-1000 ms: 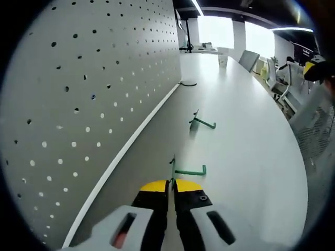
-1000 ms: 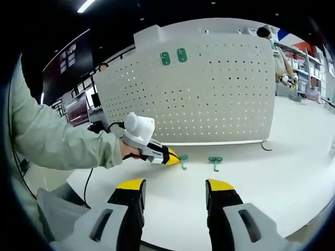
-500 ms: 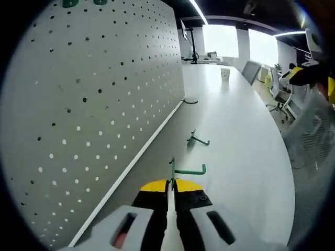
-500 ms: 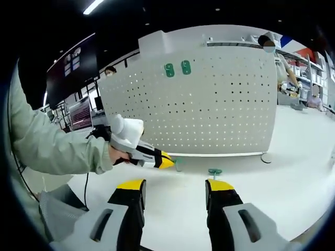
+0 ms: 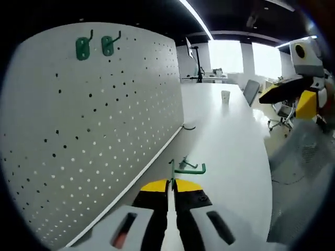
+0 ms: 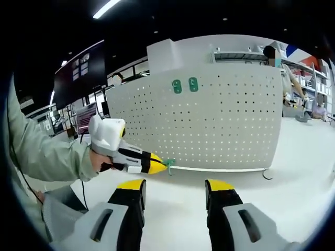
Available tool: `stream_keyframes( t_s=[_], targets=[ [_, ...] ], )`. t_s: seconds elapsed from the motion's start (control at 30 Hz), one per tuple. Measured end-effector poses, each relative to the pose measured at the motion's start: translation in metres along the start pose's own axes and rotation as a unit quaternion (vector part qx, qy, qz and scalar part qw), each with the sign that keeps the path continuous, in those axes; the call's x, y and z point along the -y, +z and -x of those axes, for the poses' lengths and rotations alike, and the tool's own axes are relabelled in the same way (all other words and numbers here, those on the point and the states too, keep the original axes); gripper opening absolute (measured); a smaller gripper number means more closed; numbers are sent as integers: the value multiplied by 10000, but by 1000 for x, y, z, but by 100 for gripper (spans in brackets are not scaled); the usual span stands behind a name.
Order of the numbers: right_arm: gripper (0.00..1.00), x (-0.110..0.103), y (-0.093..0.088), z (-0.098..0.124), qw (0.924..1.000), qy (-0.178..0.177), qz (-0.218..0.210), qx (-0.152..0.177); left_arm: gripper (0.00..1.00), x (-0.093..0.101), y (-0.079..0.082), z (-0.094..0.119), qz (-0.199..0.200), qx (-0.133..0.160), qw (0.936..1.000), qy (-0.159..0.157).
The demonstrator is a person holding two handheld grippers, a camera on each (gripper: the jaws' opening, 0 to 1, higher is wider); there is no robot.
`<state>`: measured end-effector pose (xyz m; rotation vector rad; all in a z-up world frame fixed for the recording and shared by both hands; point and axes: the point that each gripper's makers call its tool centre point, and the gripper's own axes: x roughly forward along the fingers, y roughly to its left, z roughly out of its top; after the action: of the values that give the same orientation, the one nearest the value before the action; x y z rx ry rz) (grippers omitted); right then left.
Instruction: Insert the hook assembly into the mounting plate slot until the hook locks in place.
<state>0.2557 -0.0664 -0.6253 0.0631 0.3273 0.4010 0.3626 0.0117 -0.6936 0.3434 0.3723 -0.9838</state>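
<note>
Green hook (image 5: 184,169) held in shut tongs; pegboard (image 6: 220,125) upright, seemingly bearing two hooks.

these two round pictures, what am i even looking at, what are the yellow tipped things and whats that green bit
No robot here: a person holds a handheld tool in each hand, and a fisheye camera rides on each one, looking forward along its two yellow-tipped jaws.

The left gripper view looks along the left tool. Its jaws are shut on a green hook, held in front of the white pegboard.

The right gripper view looks along the right tool, jaws open and holding nothing. From there you see the left tool from the side, in the person's hand, with the hook at its tip.

Two more green hooks already hang near the top of the pegboard. A second loose hook lies on the white table.
</note>
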Motion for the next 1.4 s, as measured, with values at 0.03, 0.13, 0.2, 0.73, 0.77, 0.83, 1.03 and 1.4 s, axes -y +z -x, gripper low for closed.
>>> stream_keyframes(
  t_s=[0.03,0.13,0.2,0.73,0.77,0.83,1.03,1.4],
  targets=[
    [44,-1,2,0,10000,38,15,20,4,2,5,5,43,89,9999,27],
    [44,-5,6,0,9999,122,50,62,4,7,15,19,116,276,9995,109],
    [44,-7,9,1,9997,190,77,92,4,11,22,29,177,402,9989,158],
    [43,-39,46,3,9959,741,243,455,4,25,70,91,396,1307,9888,604],
    [43,-42,49,2,9954,787,229,493,4,26,72,95,450,1368,9875,633],
    [42,-48,56,3,9944,855,211,582,4,28,74,101,560,1483,9851,672],
    [33,-67,80,8,9879,1190,-17,997,4,40,86,122,714,1774,9791,686],
    [21,-88,99,15,9789,1494,-194,1383,4,54,107,146,849,2169,9703,650]
  ],
)
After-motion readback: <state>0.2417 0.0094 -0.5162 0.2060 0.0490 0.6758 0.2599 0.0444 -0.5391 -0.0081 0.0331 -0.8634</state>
